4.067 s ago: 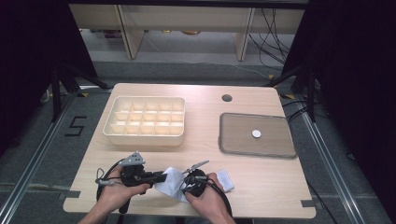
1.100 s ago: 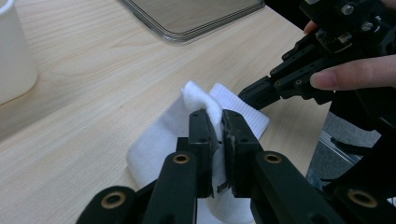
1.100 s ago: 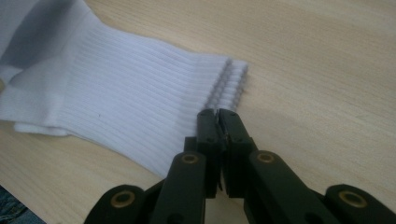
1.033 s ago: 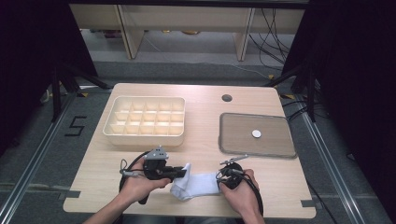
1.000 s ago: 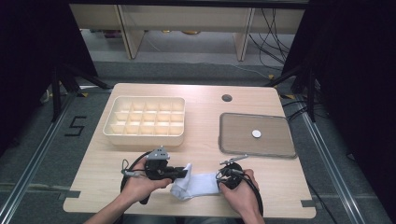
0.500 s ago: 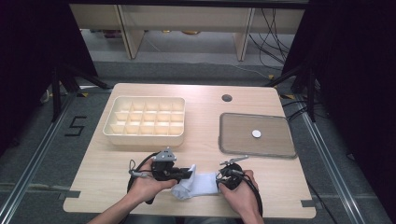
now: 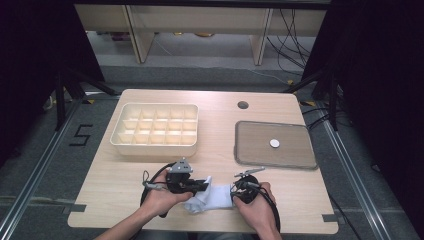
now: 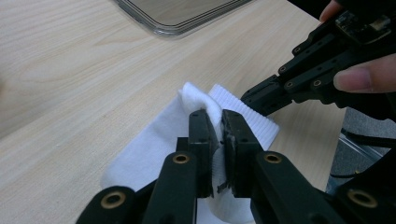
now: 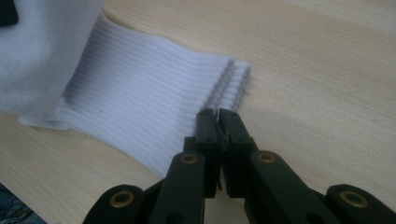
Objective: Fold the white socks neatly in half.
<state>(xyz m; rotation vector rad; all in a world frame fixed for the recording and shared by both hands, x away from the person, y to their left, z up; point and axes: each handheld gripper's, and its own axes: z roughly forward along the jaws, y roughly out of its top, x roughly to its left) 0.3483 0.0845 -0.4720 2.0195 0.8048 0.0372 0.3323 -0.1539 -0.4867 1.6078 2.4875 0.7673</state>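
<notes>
High view puts your two hands at the near edge of the light wooden tabletop (image 7: 220, 105), with a white ribbed fabric sock (image 7: 212, 199) lying flat between them. Your left hand-held gripper (image 7: 202, 185) has its jaws clamped on a raised fold of the sock's smooth part, as the left gripper view shows (image 8: 219, 126). Your right hand-held gripper (image 7: 234, 192) has its jaws pressed together on the edge of the ribbed cuff (image 9: 154, 112), seen close in the right gripper view (image 9: 217, 119). Nothing lies between you and the sock. Farther back on the left stands a cream plastic organiser box (image 7: 155, 145) divided into small compartments, and none of them holds anything you can make out. Well apart on the right sits a shallow grey rectangular tray (image 7: 250, 155) holding one small white round disc (image 7: 274, 143). A dark round hole (image 7: 243, 105) marks the tabletop behind the tray.
</notes>
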